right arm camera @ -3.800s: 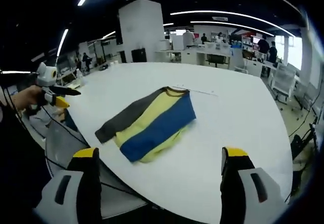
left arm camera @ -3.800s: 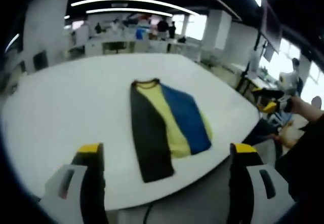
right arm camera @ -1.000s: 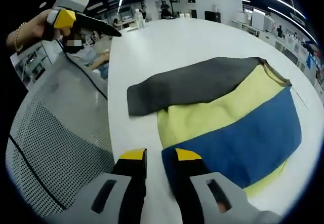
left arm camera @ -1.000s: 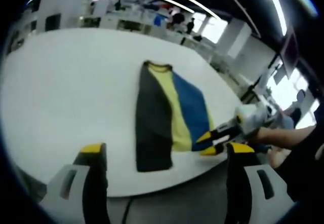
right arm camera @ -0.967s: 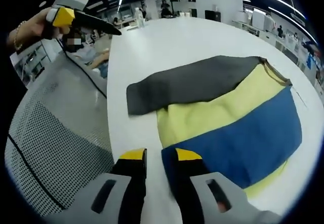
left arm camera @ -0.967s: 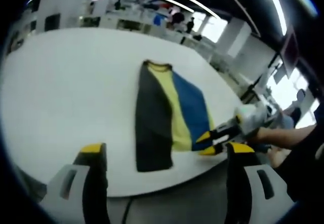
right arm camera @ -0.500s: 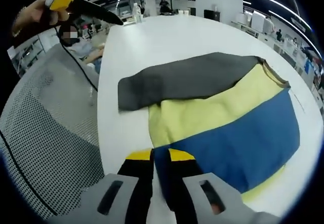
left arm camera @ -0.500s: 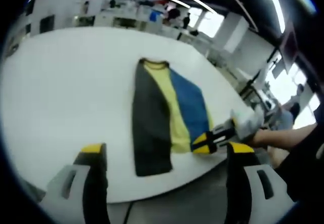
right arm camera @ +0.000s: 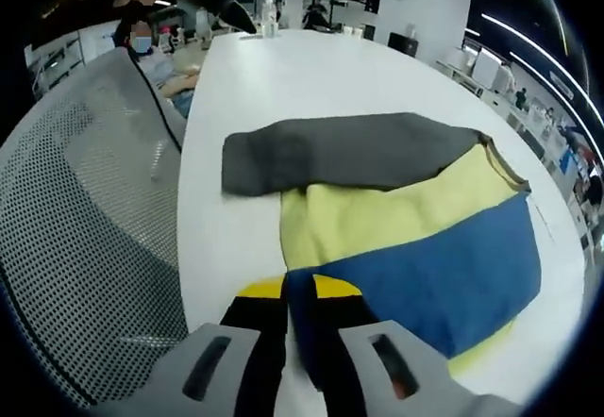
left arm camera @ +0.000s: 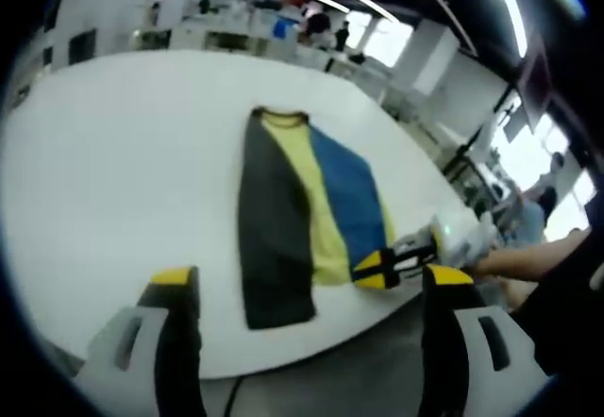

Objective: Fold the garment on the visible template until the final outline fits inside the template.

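- Step in hand: grasp of the garment's hem corner by the right gripper (right arm camera: 286, 296), judged the start of a further fold; the garment (right arm camera: 396, 228) already lay with its grey sleeve (right arm camera: 340, 153) folded across the body.
- Right gripper: fingers (right arm camera: 260, 294) drawn nearly together, with the blue hem edge caught between them at the corner nearest the bench (right arm camera: 283, 77) edge. In the left gripper view the same gripper (left arm camera: 377, 268) met the hem corner beside the blue panel.
- Left gripper: fingers (left arm camera: 175, 280) spread wide, holding nothing, well apart from the garment (left arm camera: 302, 209), which lay ahead between them.
- Next move, as judged: lift the pinched corner and carry it toward the collar, keeping the cloth flat; the free gripper would likely need to take the other hem corner by the grey sleeve.
- Garment: long and narrow, in three lengthwise bands of grey, pale yellow and blue; collar (left arm camera: 280, 115) at the end far from the fingers; a yellow strip showed under the blue edge.
- Template: no outline could be made out on the white bench (left arm camera: 113, 153).
- Mesh chair back (right arm camera: 85, 209) stood left of the right fingers.
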A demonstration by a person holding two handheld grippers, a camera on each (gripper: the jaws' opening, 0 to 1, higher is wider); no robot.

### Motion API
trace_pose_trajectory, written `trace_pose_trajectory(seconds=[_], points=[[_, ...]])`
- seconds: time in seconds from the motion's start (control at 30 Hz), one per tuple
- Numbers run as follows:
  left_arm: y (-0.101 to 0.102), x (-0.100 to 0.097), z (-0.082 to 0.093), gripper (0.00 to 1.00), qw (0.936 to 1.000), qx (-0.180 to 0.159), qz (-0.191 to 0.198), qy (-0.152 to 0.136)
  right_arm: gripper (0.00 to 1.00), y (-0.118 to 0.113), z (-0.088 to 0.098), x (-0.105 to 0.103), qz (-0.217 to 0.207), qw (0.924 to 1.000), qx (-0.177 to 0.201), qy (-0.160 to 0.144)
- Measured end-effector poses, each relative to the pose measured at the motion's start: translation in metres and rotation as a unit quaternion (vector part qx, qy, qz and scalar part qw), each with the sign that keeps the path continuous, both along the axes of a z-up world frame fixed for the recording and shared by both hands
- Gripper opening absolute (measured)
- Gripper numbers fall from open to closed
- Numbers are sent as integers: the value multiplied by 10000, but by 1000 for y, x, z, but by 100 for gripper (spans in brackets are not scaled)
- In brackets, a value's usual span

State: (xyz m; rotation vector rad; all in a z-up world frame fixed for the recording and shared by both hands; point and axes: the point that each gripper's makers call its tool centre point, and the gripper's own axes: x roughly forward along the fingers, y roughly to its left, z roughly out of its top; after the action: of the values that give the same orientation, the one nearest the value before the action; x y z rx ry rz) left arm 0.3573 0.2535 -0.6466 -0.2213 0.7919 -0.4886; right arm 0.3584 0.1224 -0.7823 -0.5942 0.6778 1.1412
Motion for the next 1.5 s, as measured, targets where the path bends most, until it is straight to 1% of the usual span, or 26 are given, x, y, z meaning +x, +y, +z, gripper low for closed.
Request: trace_pose_trajectory(seconds=[0.1, 0.13, 0.17, 0.2, 0.23, 0.33, 0.47, 0.53, 0.6, 0.73, 0.83, 0.87, 0.9, 0.93, 1.0, 1.07, 1.2, 1.23, 1.3, 1.33, 1.37, 1.4, 1.43, 1.5], points=[[3, -3, -2, 94, 10000, 0, 39, 17, 5, 0, 1, -1, -3, 10000, 4, -26], [3, -3, -2, 94, 10000, 0, 45, 22, 3, 0, 1, -2, -18, 10000, 23, -3], [3, -4, -2, 94, 10000, -2, 50, 27, 2, 1, 0, -3, -63, 9999, 90, 110], [3, -5, -2, 94, 10000, -7, 54, 28, 2, 0, 1, -2, -198, 9995, 166, 197], [3, -5, -2, 94, 10000, -14, 58, 23, 2, -2, 2, -2, -248, 9992, 212, 248], [2, -6, -2, 94, 10000, -24, 65, 6, 2, -4, 4, -3, -279, 9989, 258, 286], [1, -6, -2, 93, 10000, -58, 61, 7, 2, -4, 12, -3, -358, 9984, 320, 314], [-2, -4, 0, 93, 9998, -156, 94, 26, 2, -5, 16, -4, -416, 9980, 350, 324], [-3, 0, 2, 94, 9997, -193, 126, -17, 2, -6, 19, -3, -501, 9973, 411, 350], [-7, 7, 7, 94, 9999, -113, 41, -117, 1, -6, 29, 0, -867, 9923, 710, 519], [-10, 8, 8, 94, 9998, -104, -29, -149, 1, -7, 42, 8, -1458, 9787, 1218, 779], [-11, 8, 8, 94, 9998, -117, -46, -163, 1, -8, 48, 13, -1672, 9717, 1438, 843], [-13, 8, 9, 94, 9998, -118, -65, -167, 1, -9, 53, 15, -1840, 9658, 1581, 912], [-15, 6, 8, 94, 9997, -107, -105, -178, 1, -11, 59, 19, -2067, 9564, 1797, 1013], [-18, 4, 8, 94, 9996, -105, -150, -194, 1, -18, 67, 26, -2391, 9426, 2056, 1096], [-19, 1, 8, 94, 9996, -114, -179, -205, 1, -23, 72, 29, -2562, 9349, 2185, 1122], [-20, -7, 4, 94, 9996, -115, -222, -161, 1, -35, 77, 35, -2780, 9265, 2279, 1116], [-19, -10, 4, 94, 9996, -102, -229, -149, 1, -37, 80, 36, -2851, 9229, 2332, 1122], [-19, -13, 4, 94, 9996, -74, -234, -151, 1, -40, 82, 38, -2916, 9198, 2378, 1118], [-18, -16, 4, 94, 9996, -49, -244, -156, 1, -41, 85, 39, -2993, 9143, 2462, 1173], [-18, -17, 5, 94, 9996, -44, -248, -156, 1, -42, 87, 40, -3028, 9121, 2507, 1164], [-18, -19, 5, 94, 9996, -54, -245, -159, 1, -43, 91, 41, -3095, 9072, 2595, 1174], [-18, -20, 5, 94, 9996, -67, -237, -161, 1, -44, 93, 42, -3137, 9040, 2651, 1187], [-18, -22, 6, 94, 9996, -85, -224, -168, 1, -47, 98, 45, -3276, 8934, 2810, 1244]])
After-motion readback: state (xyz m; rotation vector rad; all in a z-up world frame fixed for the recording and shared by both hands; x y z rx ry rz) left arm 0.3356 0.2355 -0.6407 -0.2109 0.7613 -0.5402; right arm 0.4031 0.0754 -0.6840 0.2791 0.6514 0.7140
